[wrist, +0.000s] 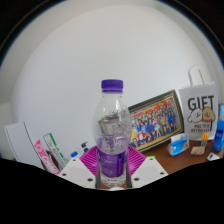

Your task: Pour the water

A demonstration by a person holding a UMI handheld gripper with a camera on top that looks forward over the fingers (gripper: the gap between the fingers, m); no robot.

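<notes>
Background: pale wall behind a brown desk (165,162) crowded along its far edge.
Clutter: framed group photo (154,122) leaning just right of the bottle; a white bag printed "GIFT" (201,115) further right, with small blue boxes (179,147) at its foot; a white box (17,140) and a pink packet (46,153) off to the left.
Task object: clear plastic water bottle (112,135), purple cap (112,86) screwed on, purple label round its lower half, standing upright between the fingers.
Gripper (113,172): jaws set to either side of the bottle's lower body, the magenta pads (86,163) showing at both flanks. They look clenched on the bottle, though the contact itself is partly hidden by the label.
Receiving vessel: none visible; no cup or glass can be made out.
Step in hand: judged to be the grasp or carry of the bottle, before any tilt.
Next move calls for: a cup to aim at, the cap off, then a slow tip of the bottle while the grip holds firm on thin, squeezable plastic.
</notes>
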